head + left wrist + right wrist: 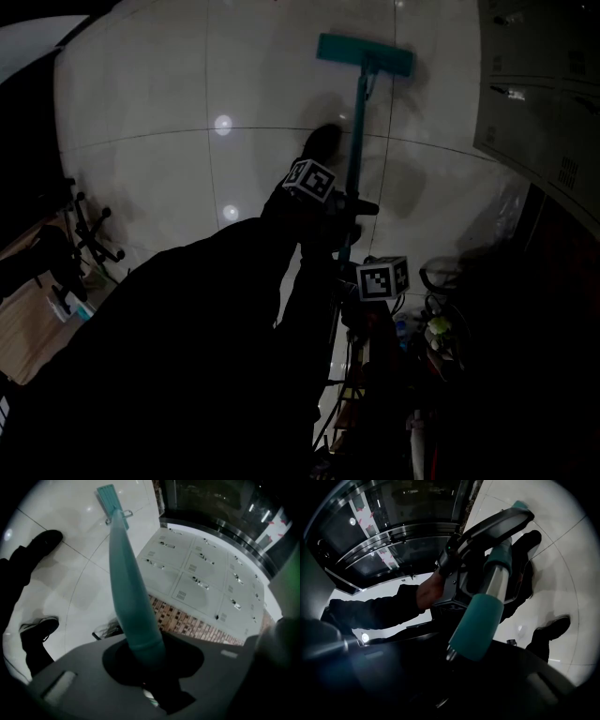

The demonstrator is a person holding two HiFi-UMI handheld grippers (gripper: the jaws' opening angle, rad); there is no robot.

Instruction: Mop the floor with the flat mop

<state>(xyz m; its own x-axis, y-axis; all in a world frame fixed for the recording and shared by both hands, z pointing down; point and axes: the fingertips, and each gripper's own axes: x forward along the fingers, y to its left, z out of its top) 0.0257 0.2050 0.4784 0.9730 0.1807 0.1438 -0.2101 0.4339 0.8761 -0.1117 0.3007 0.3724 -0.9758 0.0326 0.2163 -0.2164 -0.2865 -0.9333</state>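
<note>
Both grippers hold the mop [355, 131], whose teal pole runs from me out to the far floor. Its flat teal head [364, 54] lies on the pale tiled floor [169, 94], far and slightly right, just short of the grey lockers [201, 573] that line the right side. The left gripper [140, 658] is the farther of the two along the pole. In its own view the jaws are closed around the thick teal shaft, which rises from between them and narrows toward the distant head. The right gripper [452, 660] is the nearer one. In its own view the jaws are closed on the near end of the pole, with the teal end grip [478, 625] standing just above them and a silver section [497, 581] beyond it. Past that section I see the left gripper on the same pole, with a hand [427, 591] on its body. In the head view the left marker cube [311, 179] sits just left of the pole, and the right marker cube [382, 278] sits nearer me, just right of it. Two dark shoes stand on the tiles left of the pole, one farther [44, 542] and one nearer [41, 626]. The near part of the head view is too dark for me to read.
</note>
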